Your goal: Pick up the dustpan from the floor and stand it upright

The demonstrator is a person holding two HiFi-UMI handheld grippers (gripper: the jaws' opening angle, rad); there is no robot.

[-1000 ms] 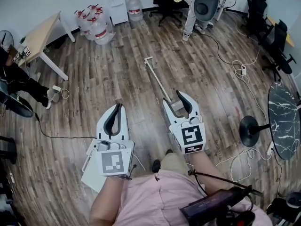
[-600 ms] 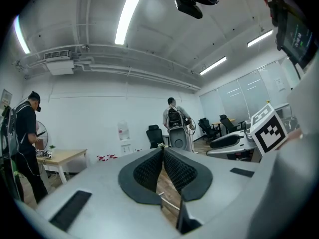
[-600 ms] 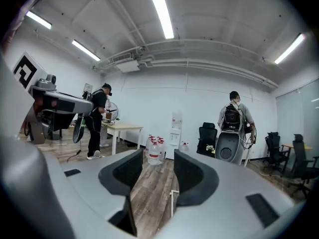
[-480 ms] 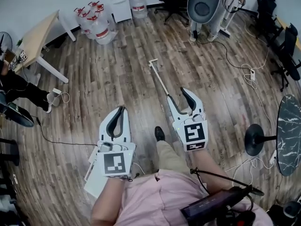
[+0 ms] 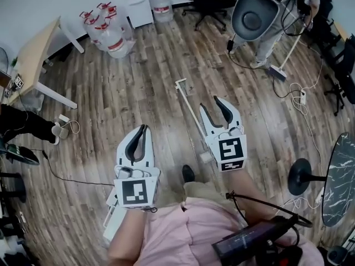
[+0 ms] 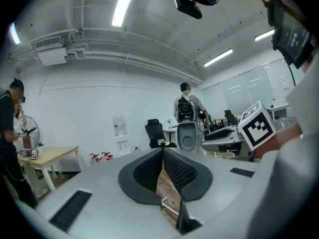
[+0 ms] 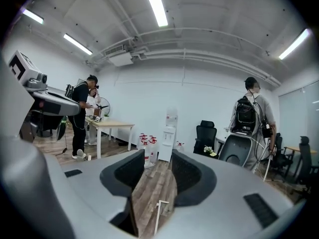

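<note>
"Looking over the wooden floor first, where is the dustpan?"

"It lies flat on the floor in front of the person's feet. Its long white handle runs from near to far and a little to the left. The pan end is at the near side, mostly hidden behind the right gripper, so I cannot describe the pan well."

"And the two grippers?"

"Both are held in the air and neither touches the dustpan. The right gripper has its fingers apart with nothing between them, and the handle shows on the floor through the gap. The left gripper is to the left of the handle. Its fingers are together at the tips and they hold nothing."

"How will it handle, in your opinion?"

"I think it is light. The handle looks thin, stiff and smooth, so it can turn or slide inside the fingers if the grip is weak. Most of the weight is probably at the pan end. I would close the right fingers across the handle, not along it. Somewhere in its far half seems best, so the pan stays down as a foot while the handle swings up."

"And the small crossbar at the far tip?"

"It could stop the fingers from slipping off, but holding only there gives little control."
</note>
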